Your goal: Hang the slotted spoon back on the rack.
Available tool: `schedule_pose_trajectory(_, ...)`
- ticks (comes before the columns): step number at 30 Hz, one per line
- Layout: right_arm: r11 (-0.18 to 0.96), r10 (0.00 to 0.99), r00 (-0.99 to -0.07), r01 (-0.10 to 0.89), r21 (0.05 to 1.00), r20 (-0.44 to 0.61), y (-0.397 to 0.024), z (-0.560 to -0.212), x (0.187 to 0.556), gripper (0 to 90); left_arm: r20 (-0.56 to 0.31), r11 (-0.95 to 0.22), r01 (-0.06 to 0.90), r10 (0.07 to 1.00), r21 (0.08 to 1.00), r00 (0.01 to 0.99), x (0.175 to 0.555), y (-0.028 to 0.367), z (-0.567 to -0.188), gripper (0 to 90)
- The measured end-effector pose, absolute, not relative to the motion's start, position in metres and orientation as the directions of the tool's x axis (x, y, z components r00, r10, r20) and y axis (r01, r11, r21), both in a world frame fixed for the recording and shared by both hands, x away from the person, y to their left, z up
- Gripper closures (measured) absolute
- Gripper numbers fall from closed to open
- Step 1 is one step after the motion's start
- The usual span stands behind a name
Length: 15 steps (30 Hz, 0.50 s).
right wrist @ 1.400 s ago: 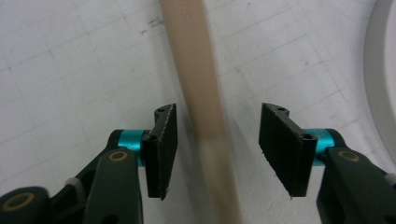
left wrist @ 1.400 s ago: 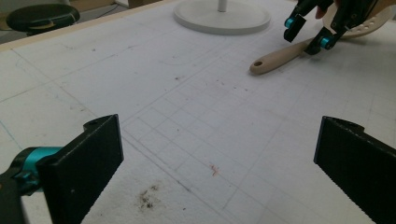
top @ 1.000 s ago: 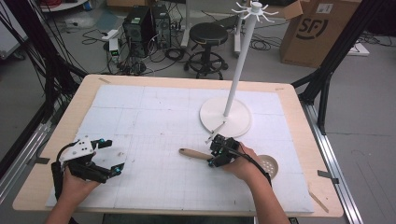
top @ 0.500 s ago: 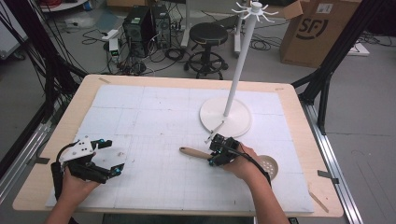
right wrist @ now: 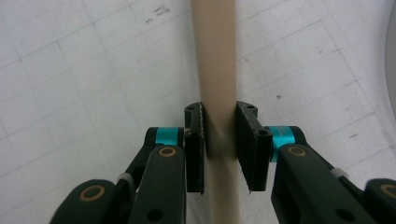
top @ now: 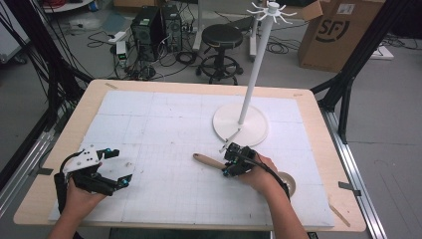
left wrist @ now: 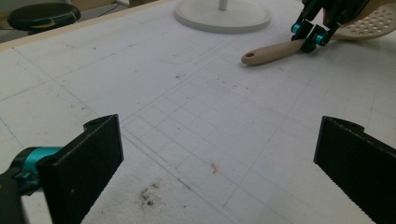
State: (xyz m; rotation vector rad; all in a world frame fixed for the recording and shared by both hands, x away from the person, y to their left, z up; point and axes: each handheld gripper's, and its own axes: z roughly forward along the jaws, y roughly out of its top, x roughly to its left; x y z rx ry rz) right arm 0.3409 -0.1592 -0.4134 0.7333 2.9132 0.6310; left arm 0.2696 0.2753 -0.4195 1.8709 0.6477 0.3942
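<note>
At the lower left of the high view, the left gripper (top: 113,167) rests on the table (top: 149,87), jaws spread wide with nothing between them. Right of centre, the right gripper (top: 228,160) has just been closing its jaws onto the handle of the wooden slotted spoon (top: 209,161), which lies flat below the white stand (top: 241,124).

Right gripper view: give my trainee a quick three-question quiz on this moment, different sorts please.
1. True or false: the left hand-held gripper holds the skimmer.
2. What lies between the right hand-held gripper's jaws?
3. The white stand rests on: A the white mat; B the floor.
Key: 1 false, its jaws are open and empty. 2 the skimmer's handle; the jaws have just been closing on it. 3 A.
</note>
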Motion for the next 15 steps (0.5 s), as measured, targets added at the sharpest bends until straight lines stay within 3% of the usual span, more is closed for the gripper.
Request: schedule_pose_trajectory(15,0.684,0.517,-0.854,0.449,0.575,0.052,-0.186,-0.379,0.339,74.6,-0.029,-0.286,0.251,0.605,0.925,0.795,0.27,0.275,-0.42,1.8)
